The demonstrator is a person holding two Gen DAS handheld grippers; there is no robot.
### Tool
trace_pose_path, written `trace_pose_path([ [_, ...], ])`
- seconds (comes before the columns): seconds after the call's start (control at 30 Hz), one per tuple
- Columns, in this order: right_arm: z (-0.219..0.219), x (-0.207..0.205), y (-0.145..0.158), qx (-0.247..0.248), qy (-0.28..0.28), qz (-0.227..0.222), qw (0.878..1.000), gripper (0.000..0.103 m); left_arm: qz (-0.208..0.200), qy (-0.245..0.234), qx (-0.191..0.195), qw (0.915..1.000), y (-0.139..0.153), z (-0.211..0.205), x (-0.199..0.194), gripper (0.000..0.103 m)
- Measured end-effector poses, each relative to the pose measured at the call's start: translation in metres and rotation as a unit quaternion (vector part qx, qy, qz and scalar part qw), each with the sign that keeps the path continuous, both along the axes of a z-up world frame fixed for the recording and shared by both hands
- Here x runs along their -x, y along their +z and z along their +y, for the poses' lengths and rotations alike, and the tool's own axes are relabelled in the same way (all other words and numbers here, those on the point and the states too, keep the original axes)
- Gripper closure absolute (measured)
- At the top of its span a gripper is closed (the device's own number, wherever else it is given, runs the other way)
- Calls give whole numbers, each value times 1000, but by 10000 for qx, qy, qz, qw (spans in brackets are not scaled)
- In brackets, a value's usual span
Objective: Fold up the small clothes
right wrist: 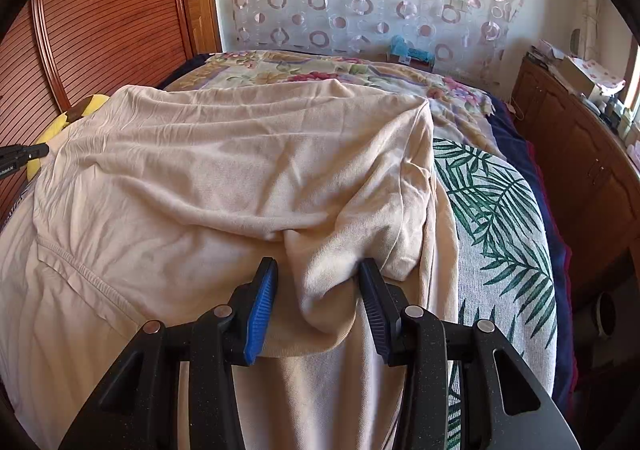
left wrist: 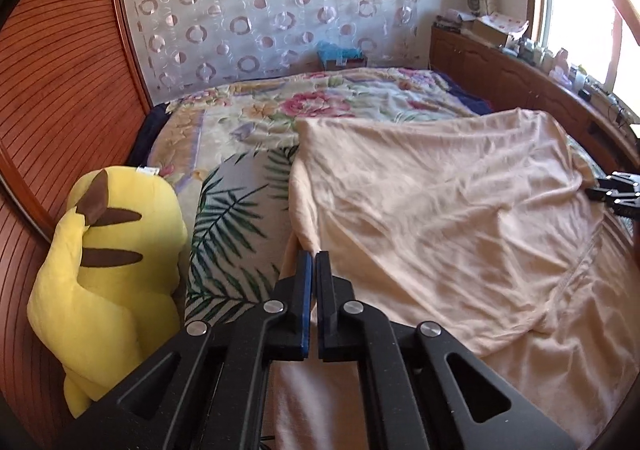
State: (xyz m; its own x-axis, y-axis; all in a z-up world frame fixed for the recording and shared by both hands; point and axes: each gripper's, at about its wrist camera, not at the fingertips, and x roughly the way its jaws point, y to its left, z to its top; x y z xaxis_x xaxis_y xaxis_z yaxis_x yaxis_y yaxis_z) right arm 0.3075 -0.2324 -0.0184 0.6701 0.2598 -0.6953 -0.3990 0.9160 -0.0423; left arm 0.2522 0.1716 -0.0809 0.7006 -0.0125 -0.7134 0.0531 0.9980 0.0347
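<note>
Sunlit bed [left wrist: 248, 106] under a floral quilt carries the peach garment [left wrist: 440, 210], spread flat beside a yellow plush toy [left wrist: 108, 262]. Left gripper [left wrist: 314, 262] has its fingers pinched together on the garment's side edge; right gripper [right wrist: 316, 282] clamps a bunched fold (likely both corners readied for folding over).

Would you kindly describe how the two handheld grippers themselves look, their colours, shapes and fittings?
Both look alike. The left gripper and right gripper are matte black, with angular linkage arms pierced by triangular cut-outs and joined by round silver pivot pins. On each, one jaw carries a blue ribbed pad, the other a black one. No sleeve or hand shows.
</note>
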Motion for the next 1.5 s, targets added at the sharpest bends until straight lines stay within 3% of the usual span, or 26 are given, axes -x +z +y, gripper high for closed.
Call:
trace_pose_path([
  [0.2,-1,0,0,-5,7,-3,10000,59,-92,-67,-48,9999,9,-5,-3,100],
  [0.27,-1,0,1,-8,-43,-24,10000,74,-191,-40,4,9998,14,-5,-2,100],
  [0.3,-1,0,2,7,-30,-37,10000,94,-236,-44,34,9997,17,-5,-1,100],
  [0.37,6,5,3,310,67,-166,9994,99,-333,-58,78,9994,24,-7,4,101],
  [0.77,8,68,73,-457,339,-721,9958,101,-939,-207,364,9947,69,-19,50,101],
  [1.37,-42,228,110,-763,554,-1099,9895,101,-1612,-148,583,9851,121,-11,165,101],
  [1.5,-55,274,120,-823,616,-1117,9884,101,-1575,-6,580,9858,118,-4,189,101],
])
